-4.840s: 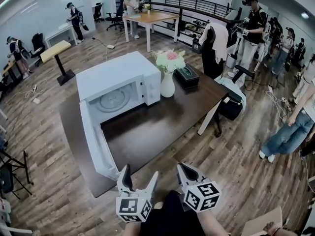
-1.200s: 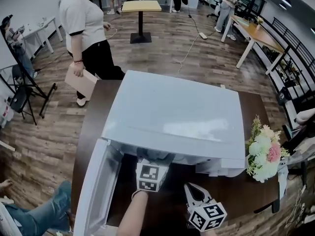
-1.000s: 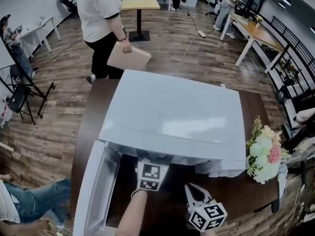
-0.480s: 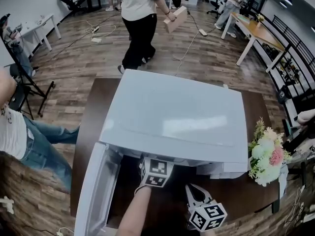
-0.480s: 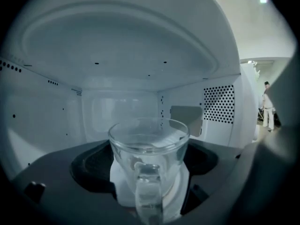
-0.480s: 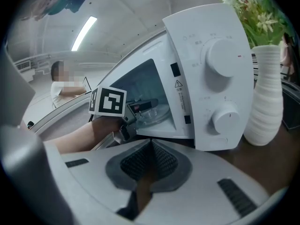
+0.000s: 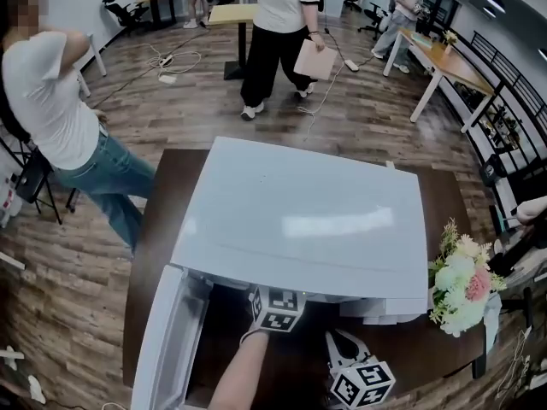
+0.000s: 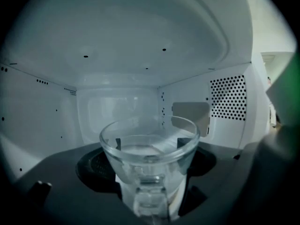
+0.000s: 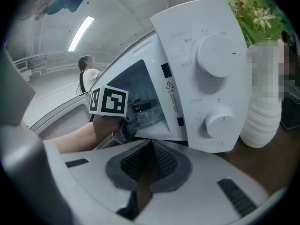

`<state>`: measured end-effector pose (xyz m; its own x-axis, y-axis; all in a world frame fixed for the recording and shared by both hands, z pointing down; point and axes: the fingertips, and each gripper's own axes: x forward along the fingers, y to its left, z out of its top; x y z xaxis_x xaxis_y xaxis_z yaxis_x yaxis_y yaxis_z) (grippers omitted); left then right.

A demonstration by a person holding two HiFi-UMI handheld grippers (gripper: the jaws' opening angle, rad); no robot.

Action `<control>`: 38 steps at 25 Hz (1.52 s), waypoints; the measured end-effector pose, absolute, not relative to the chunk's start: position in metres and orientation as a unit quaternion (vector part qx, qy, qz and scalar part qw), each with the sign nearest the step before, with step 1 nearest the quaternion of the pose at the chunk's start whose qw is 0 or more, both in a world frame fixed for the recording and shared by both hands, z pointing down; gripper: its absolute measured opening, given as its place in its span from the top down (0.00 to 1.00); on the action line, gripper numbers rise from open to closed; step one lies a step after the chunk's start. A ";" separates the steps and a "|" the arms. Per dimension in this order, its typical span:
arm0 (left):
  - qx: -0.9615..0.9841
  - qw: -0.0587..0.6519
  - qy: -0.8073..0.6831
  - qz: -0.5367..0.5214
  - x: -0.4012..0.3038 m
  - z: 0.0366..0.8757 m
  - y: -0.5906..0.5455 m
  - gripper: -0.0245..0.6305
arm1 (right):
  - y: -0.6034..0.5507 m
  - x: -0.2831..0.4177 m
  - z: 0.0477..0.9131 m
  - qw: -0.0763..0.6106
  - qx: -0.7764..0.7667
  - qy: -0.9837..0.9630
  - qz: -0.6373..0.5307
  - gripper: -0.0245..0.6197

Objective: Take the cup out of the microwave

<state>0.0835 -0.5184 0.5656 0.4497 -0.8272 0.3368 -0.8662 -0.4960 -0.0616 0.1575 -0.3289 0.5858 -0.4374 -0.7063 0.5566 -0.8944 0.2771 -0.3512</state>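
A clear glass cup (image 8: 140, 156) stands on the turntable inside the white microwave (image 7: 299, 220), handle toward me. My left gripper (image 8: 151, 144) reaches into the cavity. Its jaws are closing, one on each side of the cup's lower body, and I see no firm press. From the head view only its marker cube (image 7: 276, 308) and the forearm show. The right gripper view shows that cube (image 9: 108, 101) and the cup (image 9: 149, 115) in the doorway. My right gripper (image 7: 344, 342) hangs in front of the microwave with its pads together (image 9: 151, 146) and nothing held.
The microwave door (image 7: 162, 340) swings open to the left. A white vase of flowers (image 7: 461, 284) stands right of the control panel (image 9: 206, 78) on the dark table (image 7: 162, 195). Two people (image 7: 282, 24) (image 7: 60, 118) stand on the wooden floor beyond the table.
My left gripper's cube has shifted slightly right and deeper under the microwave's top. The person carrying a box has walked to the back; another person has come in at the left.
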 end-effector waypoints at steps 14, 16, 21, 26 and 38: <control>0.847 0.064 -0.504 0.157 0.081 0.559 -0.509 0.37 | -0.329 0.164 0.580 0.138 0.515 -0.785 0.316 0.97; 0.846 0.061 -0.506 0.158 0.080 0.554 -0.503 0.37 | -0.327 0.165 0.577 0.136 0.516 -0.785 0.314 0.97; 0.843 0.061 -0.512 0.150 0.074 0.544 -0.486 0.37 | -0.318 0.169 0.571 0.127 0.522 -0.785 0.309 0.97; 0.840 0.068 -0.520 0.138 0.068 0.534 -0.464 0.37 | -0.305 0.171 0.565 0.121 0.524 -0.786 0.305 0.97; 0.824 0.065 -0.544 0.142 0.040 0.521 -0.398 0.37 | -0.278 0.176 0.547 0.110 0.525 -0.793 0.287 0.97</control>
